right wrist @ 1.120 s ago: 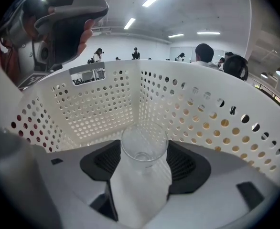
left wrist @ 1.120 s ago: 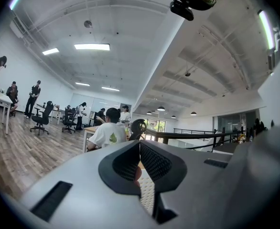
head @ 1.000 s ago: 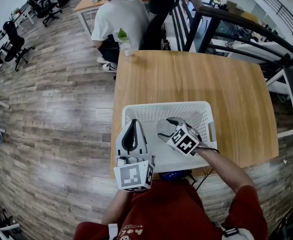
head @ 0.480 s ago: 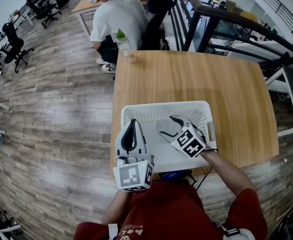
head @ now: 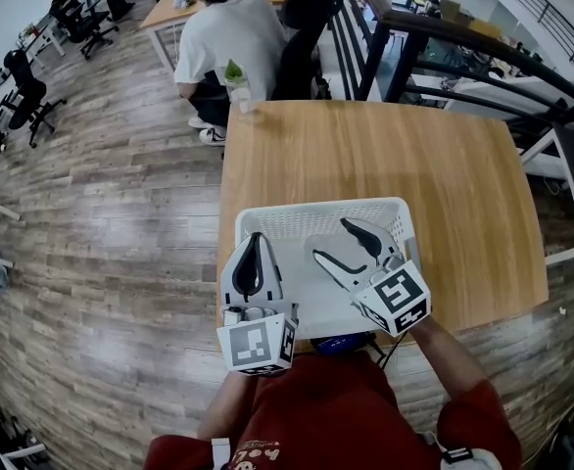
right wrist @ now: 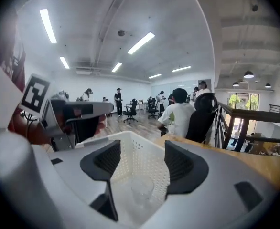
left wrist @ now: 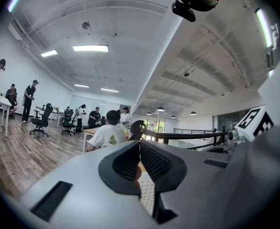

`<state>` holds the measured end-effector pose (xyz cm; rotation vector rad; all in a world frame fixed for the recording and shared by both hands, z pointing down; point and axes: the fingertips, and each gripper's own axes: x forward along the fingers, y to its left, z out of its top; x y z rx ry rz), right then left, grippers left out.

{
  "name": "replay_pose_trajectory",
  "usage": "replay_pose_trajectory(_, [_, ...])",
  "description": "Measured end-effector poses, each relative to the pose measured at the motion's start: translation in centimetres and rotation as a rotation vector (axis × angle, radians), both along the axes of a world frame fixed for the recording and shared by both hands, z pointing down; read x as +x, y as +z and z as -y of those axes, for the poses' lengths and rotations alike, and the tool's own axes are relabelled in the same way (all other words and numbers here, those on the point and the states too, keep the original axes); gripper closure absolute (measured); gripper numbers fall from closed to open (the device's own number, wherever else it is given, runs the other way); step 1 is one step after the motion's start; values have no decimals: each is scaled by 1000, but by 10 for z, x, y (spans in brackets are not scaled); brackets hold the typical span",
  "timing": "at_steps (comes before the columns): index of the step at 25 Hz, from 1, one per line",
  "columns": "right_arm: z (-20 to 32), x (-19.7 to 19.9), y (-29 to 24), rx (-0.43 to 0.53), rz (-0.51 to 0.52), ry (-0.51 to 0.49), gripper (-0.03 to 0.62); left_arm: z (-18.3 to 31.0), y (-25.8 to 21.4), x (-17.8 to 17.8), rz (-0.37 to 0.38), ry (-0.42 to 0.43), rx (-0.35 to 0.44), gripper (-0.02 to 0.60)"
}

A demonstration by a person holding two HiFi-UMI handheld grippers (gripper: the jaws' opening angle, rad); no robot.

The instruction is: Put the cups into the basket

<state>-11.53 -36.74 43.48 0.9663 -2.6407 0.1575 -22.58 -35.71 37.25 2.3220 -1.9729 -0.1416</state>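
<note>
A white perforated basket [head: 398, 225] stands on the wooden table [head: 444, 164] near its front edge. A clear cup [right wrist: 142, 191] lies on the basket floor, seen between the jaws in the right gripper view; in the head view I cannot make it out. My right gripper [head: 333, 240] hovers over the basket's right half, open and holding nothing [right wrist: 137, 163]. My left gripper [head: 255, 253] hangs over the basket's left side, its jaws pressed together with nothing between them [left wrist: 140, 162]. The basket wall [left wrist: 147, 194] shows just past the left jaws.
A small bottle with a green plant [head: 238, 81] stands at the table's far left corner. A person in a white shirt [head: 230, 29] sits beyond it beside a black chair [head: 311, 27]. A dark railing [head: 463, 42] runs along the far right.
My right gripper went from shut to open and drew back toward me and to the right, lifting out of the basket. The left gripper has barely moved.
</note>
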Motion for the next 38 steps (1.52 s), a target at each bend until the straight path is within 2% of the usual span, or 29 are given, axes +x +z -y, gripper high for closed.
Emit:
replay_pose_trajectory(9, [-22,4,-67,129,171,47,307,-1,-4,2,12,3,1,574])
replay_pose_trajectory(13, [-29,9,-81,213,176,94,395,-1,-4,2,11,4,0,574])
replay_pose_trajectory(20, [-32,12,-74,205,194,155,496,-2,-7,5,13,12,8,574])
replay_pose_trajectory(31, [-23,27,-68,205,232,274,568,-6,-10,7,10,19,23,572])
replay_pose_trajectory(38, [-21,38,-67,208,264,318,583,-9,-9,8,10,20,23,573])
